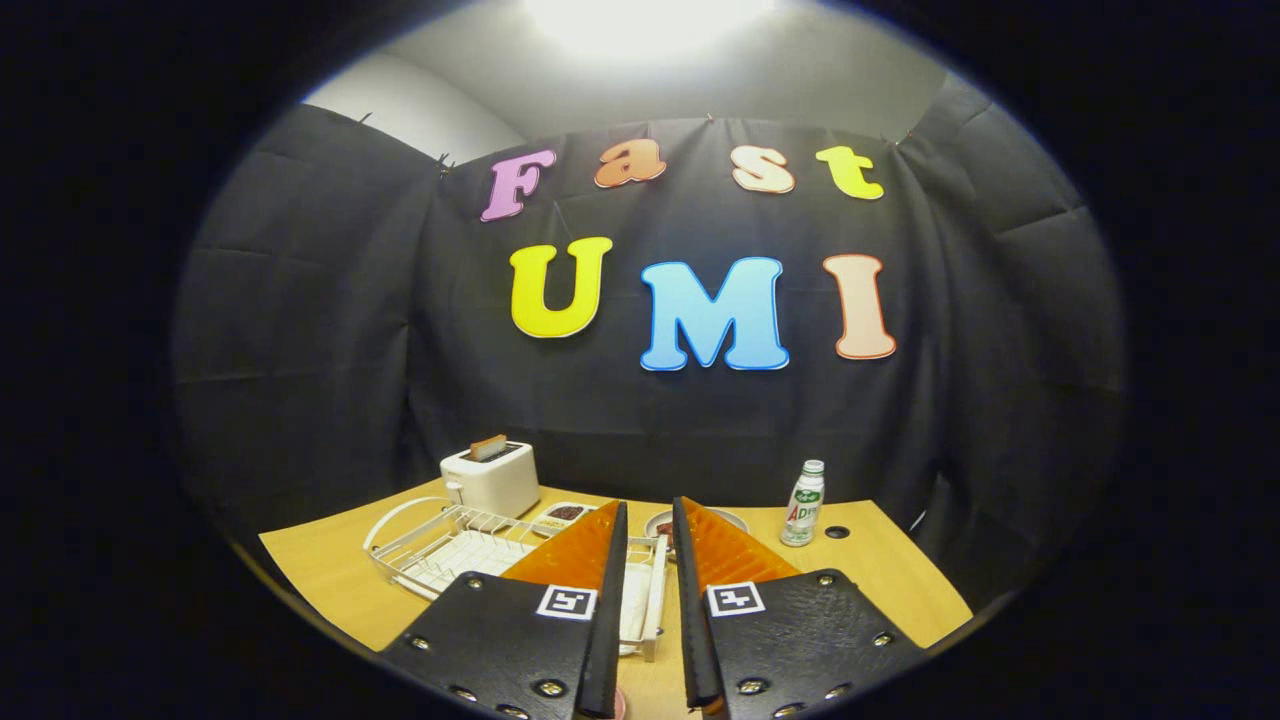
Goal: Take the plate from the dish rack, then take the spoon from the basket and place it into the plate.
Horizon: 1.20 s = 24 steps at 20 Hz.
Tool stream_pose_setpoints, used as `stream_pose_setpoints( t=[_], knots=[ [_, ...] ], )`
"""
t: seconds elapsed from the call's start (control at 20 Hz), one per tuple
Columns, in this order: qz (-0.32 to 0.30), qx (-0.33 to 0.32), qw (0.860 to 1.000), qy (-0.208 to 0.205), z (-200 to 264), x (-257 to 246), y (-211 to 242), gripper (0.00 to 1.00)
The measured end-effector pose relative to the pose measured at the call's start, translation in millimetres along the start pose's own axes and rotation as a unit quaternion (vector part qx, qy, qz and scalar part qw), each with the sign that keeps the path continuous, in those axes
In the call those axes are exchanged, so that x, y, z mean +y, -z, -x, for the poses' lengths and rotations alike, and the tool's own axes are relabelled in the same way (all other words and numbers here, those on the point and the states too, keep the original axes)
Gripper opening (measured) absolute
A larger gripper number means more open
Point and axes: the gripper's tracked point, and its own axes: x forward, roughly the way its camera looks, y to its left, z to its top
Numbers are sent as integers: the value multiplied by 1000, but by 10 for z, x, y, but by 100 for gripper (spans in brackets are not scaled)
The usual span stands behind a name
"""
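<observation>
The gripper (650, 520) is held above the near edge of a light wooden table (320, 580), its two fingers nearly closed, with only a narrow gap seen between them and nothing gripped. Under the left finger, from about 9 to 11 o'clock of the fingertips, a white wire dish rack (450, 550) is set on the table; much of its right part is covered by the finger. No plate can be made out standing in the rack. Just beyond the fingertips, at about 12 to 1 o'clock, the rim of a pale plate (728, 517) is seen lying on the table, with something dark on it; what that is cannot be told. A small shallow dish with dark contents (566, 514) is placed at 11 o'clock, between the rack and the plate. Farther off at 10 o'clock a white toaster (492, 478) with a slice of bread (488, 446) raised from its slot is found. At 2 o'clock a small bottle (803, 504) stands upright, a round hole (837, 532) in the tabletop beside it. The table is closed in behind by black cloth (300, 350), with a pale wall and a bright lamp above.
</observation>
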Motion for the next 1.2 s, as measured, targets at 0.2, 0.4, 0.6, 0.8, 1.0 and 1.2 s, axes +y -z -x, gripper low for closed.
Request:
stream_pose_setpoints(
  t=[0.2,0.4,0.6,0.8,1.0,1.2],
  knots=[
    [3,-6,999,35,44,-252,-91,26],
    [-12,4,999,47,38,-485,36,34],
    [-31,-16,998,43,34,-870,145,88],
    [11,-20,995,101,-80,-1741,651,96],
    [5,15,992,121,-298,-2334,1419,96],
    [-9,28,993,115,-494,-2453,1899,96]
  ],
)
